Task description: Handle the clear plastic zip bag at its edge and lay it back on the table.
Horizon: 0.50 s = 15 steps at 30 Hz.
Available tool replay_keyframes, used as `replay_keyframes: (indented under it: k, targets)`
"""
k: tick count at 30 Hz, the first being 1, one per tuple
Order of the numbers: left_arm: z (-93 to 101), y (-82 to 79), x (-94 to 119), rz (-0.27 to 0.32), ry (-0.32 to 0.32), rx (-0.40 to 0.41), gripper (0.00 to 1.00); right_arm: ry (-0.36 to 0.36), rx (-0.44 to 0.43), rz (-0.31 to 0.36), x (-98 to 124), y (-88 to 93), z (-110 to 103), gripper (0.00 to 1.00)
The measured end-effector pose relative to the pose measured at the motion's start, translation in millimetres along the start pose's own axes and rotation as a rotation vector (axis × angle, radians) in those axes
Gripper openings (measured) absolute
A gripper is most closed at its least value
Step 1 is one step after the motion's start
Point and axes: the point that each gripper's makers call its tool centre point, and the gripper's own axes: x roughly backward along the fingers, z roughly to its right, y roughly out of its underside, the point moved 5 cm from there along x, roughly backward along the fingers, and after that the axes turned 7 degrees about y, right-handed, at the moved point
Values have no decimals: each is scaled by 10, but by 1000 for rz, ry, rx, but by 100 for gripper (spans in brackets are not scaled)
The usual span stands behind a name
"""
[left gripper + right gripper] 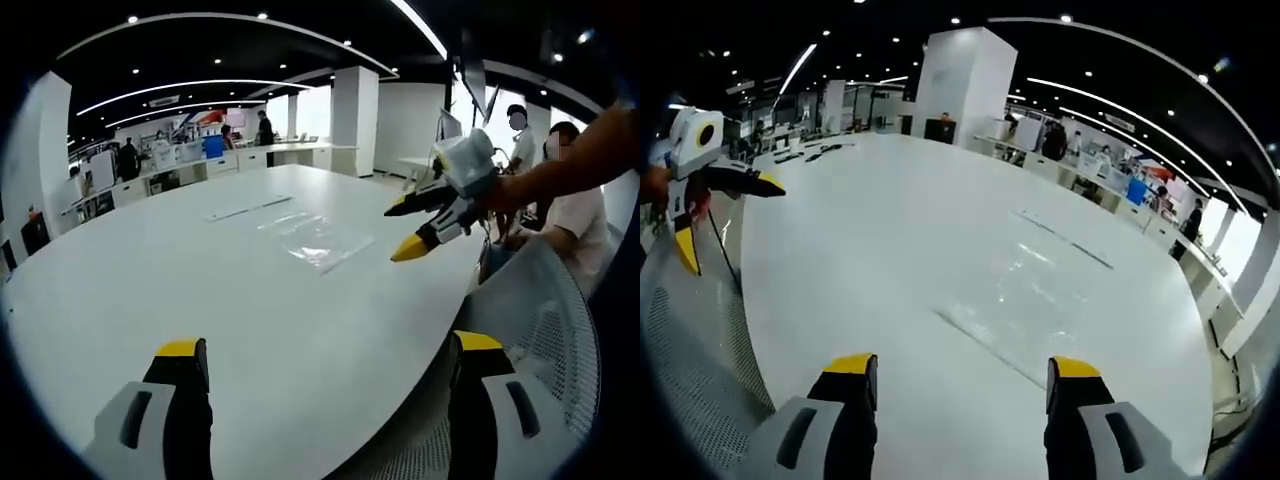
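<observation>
We see the clear zip bag (318, 240) lying flat on the white tabletop (200, 290), at twelve o'clock from our left gripper (325, 365); both grippers' jaws gape wide and empty, right gripper (962, 375) too, likely ready to grab its edge.

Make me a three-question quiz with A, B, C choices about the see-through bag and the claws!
1. Where is the clear zip bag?
A. flat on the white table
B. hanging from a claw
C. on the mesh chair

2. What colour are the claw tips?
A. red
B. yellow
C. green

3. How is the left claw?
A. shut on the bag
B. shut, empty
C. open, empty

Answers: 1 A, the bag lies flat on the tabletop. 2 B, the right claw has yellow tips too. 3 C, its jaws stand wide apart with nothing between.
</observation>
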Motion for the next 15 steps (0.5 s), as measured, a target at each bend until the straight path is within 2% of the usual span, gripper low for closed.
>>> replay_keyframes:
  k: [3,15]
  targets:
    - [-4,-4,-2,0,-1,1,99,1,-11,2,3,-3,-14,67]
    - [23,-12,-21,-7,3,2,97,8,48,-28,-108,18,74,62]
